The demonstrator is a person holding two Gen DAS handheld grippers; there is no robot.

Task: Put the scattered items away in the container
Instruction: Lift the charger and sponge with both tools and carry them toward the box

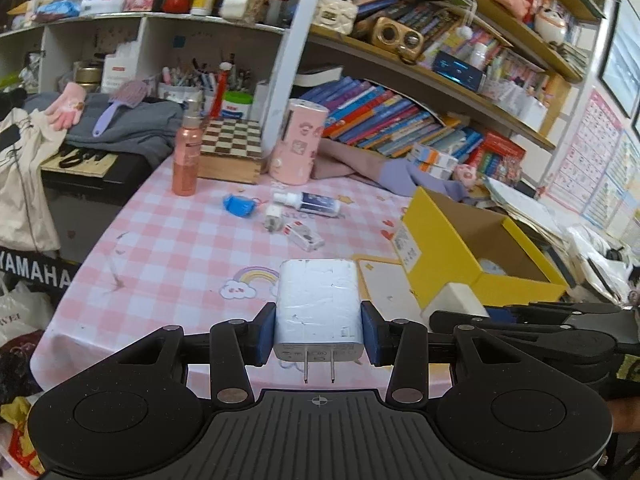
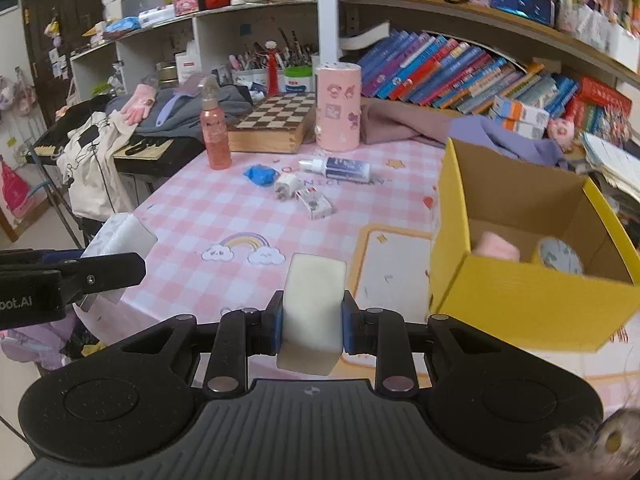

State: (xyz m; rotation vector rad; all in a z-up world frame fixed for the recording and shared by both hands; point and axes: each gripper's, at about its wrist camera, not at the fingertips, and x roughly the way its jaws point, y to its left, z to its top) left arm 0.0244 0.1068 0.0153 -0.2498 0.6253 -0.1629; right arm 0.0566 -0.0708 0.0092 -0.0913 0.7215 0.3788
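Note:
My left gripper (image 1: 318,332) is shut on a white wall charger (image 1: 318,304), prongs toward the camera, held above the near table edge. My right gripper (image 2: 309,326) is shut on a cream white block (image 2: 314,304), just left of the open yellow box (image 2: 500,300). The box also shows in the left wrist view (image 1: 444,264). It holds a pink item (image 2: 498,246) and a round tape roll (image 2: 560,258). A blue item (image 2: 260,175), a small white plug (image 2: 287,184), a small red-and-white box (image 2: 314,202) and a white-blue tube (image 2: 340,167) lie scattered mid-table.
A pink cylinder (image 2: 338,106), a chessboard box (image 2: 272,122) and a copper spray bottle (image 2: 214,128) stand at the back of the pink checked tablecloth (image 2: 200,216). Purple cloth (image 2: 512,136) lies behind the box. Bookshelves rise behind; a keyboard with a bag is left.

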